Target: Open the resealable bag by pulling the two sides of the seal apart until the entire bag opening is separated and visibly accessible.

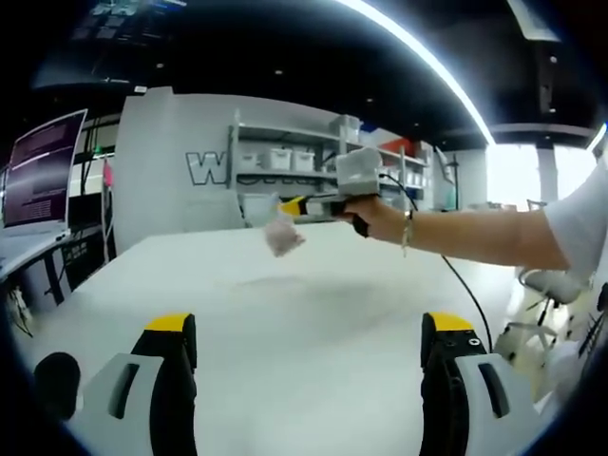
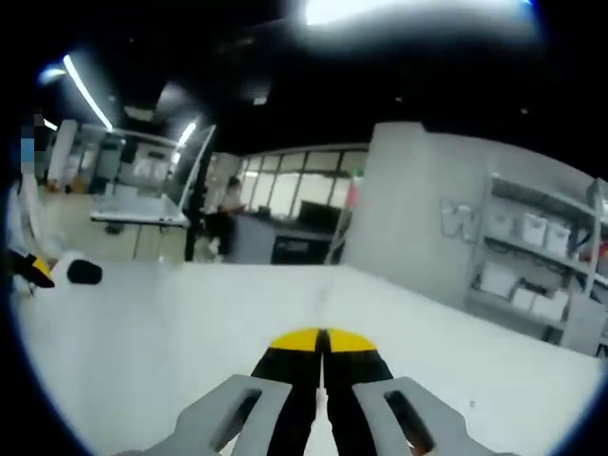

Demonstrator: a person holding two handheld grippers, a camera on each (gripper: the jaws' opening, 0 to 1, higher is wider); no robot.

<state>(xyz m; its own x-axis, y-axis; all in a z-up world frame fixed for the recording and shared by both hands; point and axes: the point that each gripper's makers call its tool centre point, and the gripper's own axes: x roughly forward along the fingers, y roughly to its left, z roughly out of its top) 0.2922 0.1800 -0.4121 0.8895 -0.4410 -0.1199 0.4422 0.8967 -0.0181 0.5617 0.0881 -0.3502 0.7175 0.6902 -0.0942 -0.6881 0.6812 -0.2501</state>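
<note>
A small clear resealable bag (image 1: pixel 281 234) hangs in the air above the white table (image 1: pixel 285 323), well ahead of me in the left gripper view. The right gripper (image 1: pixel 289 206) comes in from the right in a person's hand (image 1: pixel 372 217), and its jaws are closed on the bag's upper edge. My left gripper (image 1: pixel 309 332) stands wide open low over the table, with nothing between its yellow-tipped fingers (image 1: pixel 171 325). In the right gripper view the right gripper (image 2: pixel 321 342) has its two yellow tips pressed together; the bag is hidden there.
A monitor (image 1: pixel 43 169) stands on a desk at the left. Shelves with white bins (image 1: pixel 304 157) line the far wall, and a white chair (image 1: pixel 541 285) is at the right. A black cable (image 1: pixel 465 285) trails from the right gripper. Desks and a distant person (image 2: pixel 228 204) lie beyond the table.
</note>
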